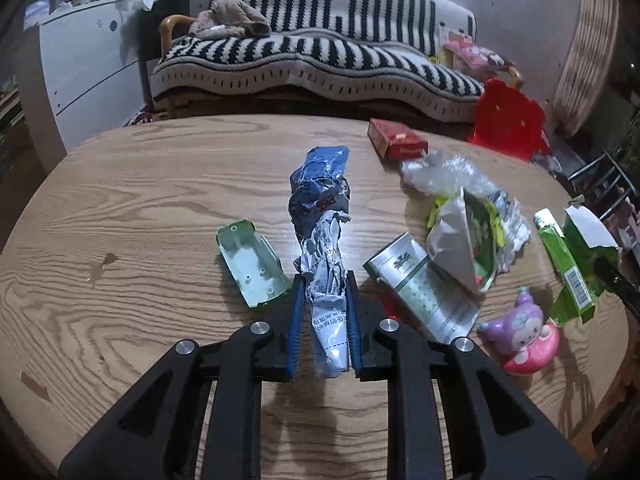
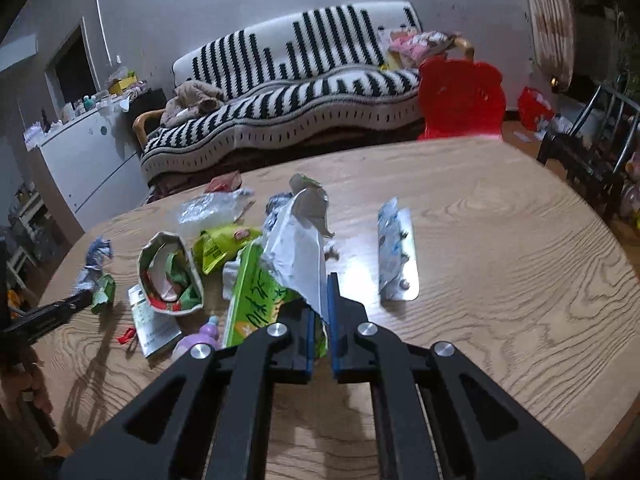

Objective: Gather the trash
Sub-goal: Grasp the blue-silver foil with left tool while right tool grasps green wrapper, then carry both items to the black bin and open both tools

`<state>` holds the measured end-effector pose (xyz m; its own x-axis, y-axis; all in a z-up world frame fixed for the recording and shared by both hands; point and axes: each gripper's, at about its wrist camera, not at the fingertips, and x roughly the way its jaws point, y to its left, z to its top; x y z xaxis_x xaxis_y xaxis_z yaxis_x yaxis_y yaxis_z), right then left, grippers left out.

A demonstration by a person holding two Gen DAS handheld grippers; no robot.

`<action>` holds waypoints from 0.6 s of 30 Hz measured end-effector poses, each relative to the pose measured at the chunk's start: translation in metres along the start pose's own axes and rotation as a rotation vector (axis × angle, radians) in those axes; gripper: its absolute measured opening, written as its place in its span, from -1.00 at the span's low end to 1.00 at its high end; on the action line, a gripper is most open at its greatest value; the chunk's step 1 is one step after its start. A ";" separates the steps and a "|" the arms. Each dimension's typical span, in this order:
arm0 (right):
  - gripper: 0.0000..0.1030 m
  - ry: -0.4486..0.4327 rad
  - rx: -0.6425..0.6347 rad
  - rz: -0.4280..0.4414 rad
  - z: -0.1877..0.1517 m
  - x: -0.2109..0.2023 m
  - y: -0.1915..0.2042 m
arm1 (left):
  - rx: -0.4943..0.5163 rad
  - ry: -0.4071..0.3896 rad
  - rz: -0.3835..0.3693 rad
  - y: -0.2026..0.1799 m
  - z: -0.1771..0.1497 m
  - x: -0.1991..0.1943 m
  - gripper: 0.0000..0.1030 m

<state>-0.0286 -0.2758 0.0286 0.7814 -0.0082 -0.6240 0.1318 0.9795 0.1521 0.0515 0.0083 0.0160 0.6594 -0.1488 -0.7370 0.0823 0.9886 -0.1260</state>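
Note:
My left gripper [image 1: 323, 280] is shut on a long crumpled blue and silver wrapper [image 1: 322, 216] that sticks forward over the wooden table [image 1: 140, 208]. My right gripper [image 2: 320, 284] is shut on a torn green carton [image 2: 260, 292] with a white inner flap [image 2: 298, 248]; the carton also shows at the right of the left wrist view [image 1: 576, 256]. Other trash lies on the table: clear crumpled plastic [image 1: 440, 172], a torn green snack bag [image 1: 468, 236], a silver box [image 1: 420, 284] and a silver blister pack [image 2: 396, 256].
A light green plastic shell [image 1: 252, 264], a red cigarette box [image 1: 396, 138] and a pink and purple toy figure [image 1: 524, 332] lie on the table. Behind it stand a striped sofa [image 1: 320, 52], a red plastic chair [image 2: 460, 96] and a white cabinet [image 1: 80, 60].

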 end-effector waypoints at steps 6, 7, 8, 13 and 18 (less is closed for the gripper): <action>-0.88 -0.001 0.043 0.004 0.004 -0.007 -0.004 | 0.001 -0.022 -0.040 -0.016 -0.001 -0.015 -0.64; -0.88 -0.007 0.052 0.004 0.005 -0.009 -0.004 | 0.013 -0.029 -0.048 -0.024 -0.002 -0.020 -0.64; -0.88 -0.016 0.060 0.004 0.007 -0.014 -0.005 | 0.021 -0.034 -0.050 -0.031 -0.002 -0.024 -0.64; -0.88 -0.064 0.125 0.011 0.003 -0.065 -0.029 | 0.077 -0.020 -0.180 -0.090 -0.017 -0.060 -0.64; -0.88 -0.131 0.145 -0.051 -0.008 -0.152 -0.072 | 0.192 -0.022 -0.325 -0.176 -0.044 -0.099 -0.64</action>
<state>-0.1612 -0.3439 0.1065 0.8429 -0.0921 -0.5302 0.2522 0.9380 0.2380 -0.0610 -0.1521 0.0824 0.5919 -0.4568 -0.6641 0.4272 0.8765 -0.2221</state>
